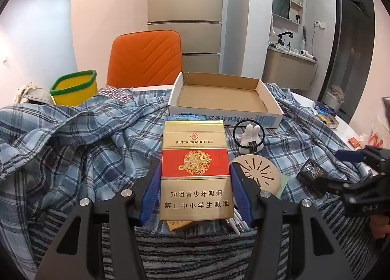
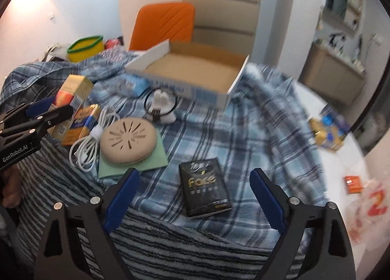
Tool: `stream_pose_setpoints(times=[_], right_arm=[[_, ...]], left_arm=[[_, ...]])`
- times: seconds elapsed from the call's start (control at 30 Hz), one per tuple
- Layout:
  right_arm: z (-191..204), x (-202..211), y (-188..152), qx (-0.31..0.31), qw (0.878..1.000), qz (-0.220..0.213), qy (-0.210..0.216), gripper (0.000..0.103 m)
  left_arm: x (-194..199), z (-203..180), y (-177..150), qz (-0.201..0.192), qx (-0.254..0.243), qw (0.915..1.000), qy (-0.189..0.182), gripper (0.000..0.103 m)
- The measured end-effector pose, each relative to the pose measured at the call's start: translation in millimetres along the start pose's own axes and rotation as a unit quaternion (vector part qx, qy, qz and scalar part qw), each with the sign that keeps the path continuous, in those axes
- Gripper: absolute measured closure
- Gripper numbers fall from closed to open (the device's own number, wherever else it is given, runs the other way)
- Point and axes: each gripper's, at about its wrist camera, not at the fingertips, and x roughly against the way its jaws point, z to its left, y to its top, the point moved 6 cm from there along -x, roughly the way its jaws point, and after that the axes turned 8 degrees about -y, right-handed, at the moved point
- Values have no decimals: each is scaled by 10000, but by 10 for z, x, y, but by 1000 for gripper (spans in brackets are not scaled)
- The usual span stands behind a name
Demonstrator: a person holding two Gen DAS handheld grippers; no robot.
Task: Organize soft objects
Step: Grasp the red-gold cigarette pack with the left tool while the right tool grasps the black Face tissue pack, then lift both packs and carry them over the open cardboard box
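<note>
My left gripper [image 1: 195, 182] is shut on a gold and red cigarette pack [image 1: 195, 170] and holds it upright above the plaid cloth [image 1: 85, 138]. The pack also shows in the right wrist view [image 2: 73, 95]. My right gripper [image 2: 192, 197] is open and empty, its fingers to either side of a black "Face" tissue pack [image 2: 204, 190] lying on the cloth. An open, empty cardboard box [image 1: 224, 97] sits at the back; it also shows in the right wrist view [image 2: 192, 70].
A round beige disc [image 2: 128, 142] lies on a green cloth [image 2: 136, 163] beside a white cable [image 2: 87, 143]. A white bunny with a black ring [image 2: 162, 107] stands near the box. A yellow basket [image 1: 74, 87], an orange chair [image 1: 146, 58] and small packs [image 2: 329, 131] surround.
</note>
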Motion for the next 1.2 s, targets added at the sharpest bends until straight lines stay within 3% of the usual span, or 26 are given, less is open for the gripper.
stream_pose_setpoints(times=[0.1,0.43,0.5,0.63,0.83,1.2], right_arm=[[-26,-130,-12,-3,9997,226,-3,21],[-26,-379,-84,185,9976,630,-231,23],[-2,-412,-89,265,9970,683,-265,33],[16,-477,-119,336,9959,795,-288,39],[10,-460,-124,285,9964,767,-211,54],[-35,-225,-44,84,9987,310,-400,54]], left_arm=[[-18,24,-13,40,63,10000,-21,48],[-35,49,-28,71,148,9998,-96,48],[-34,62,-35,80,190,9997,-116,48],[-28,72,-35,73,219,9996,-139,48],[-21,72,-32,57,224,9996,-139,48],[38,55,-11,-65,219,9997,-126,48]])
